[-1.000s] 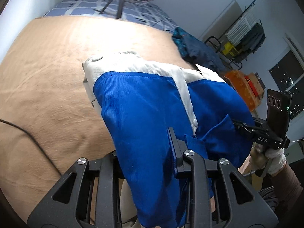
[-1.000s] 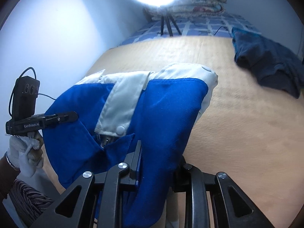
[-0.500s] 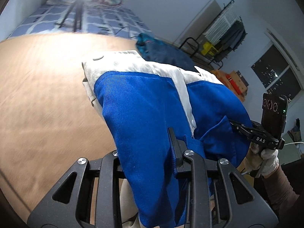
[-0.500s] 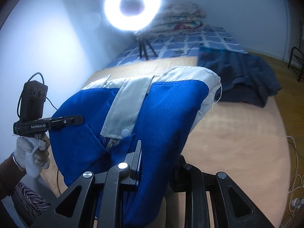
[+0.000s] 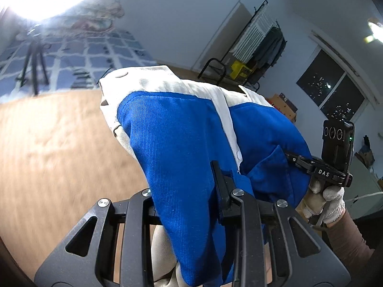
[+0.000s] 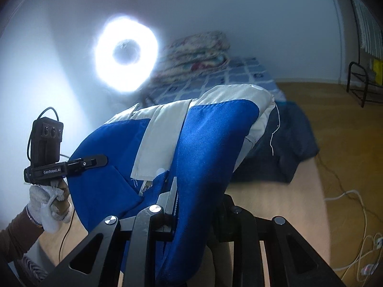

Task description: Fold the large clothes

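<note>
Both grippers, left gripper (image 5: 191, 191) and right gripper (image 6: 196, 201), jaws clamped on the blue-and-white corduroy garment (image 5: 182, 131), should keep it taut and level above the tan-covered bed (image 5: 59, 143).

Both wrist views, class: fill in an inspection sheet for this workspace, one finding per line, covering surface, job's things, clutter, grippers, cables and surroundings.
Surface: bed with a tan blanket; a blue checked sheet lies beyond it.
Job's things: one blue and white garment, lifted off the blanket and stretched between the two grippers.
Clutter: dark blue cloth heaped on the bed; folded quilts at the far end.
Grippers: left gripper and right gripper each clamp a fold of the garment; gloved hands hold both.
Cables: white cords on the floor.
Surroundings: ring light on a tripod, clothes rack, dark window.
</note>
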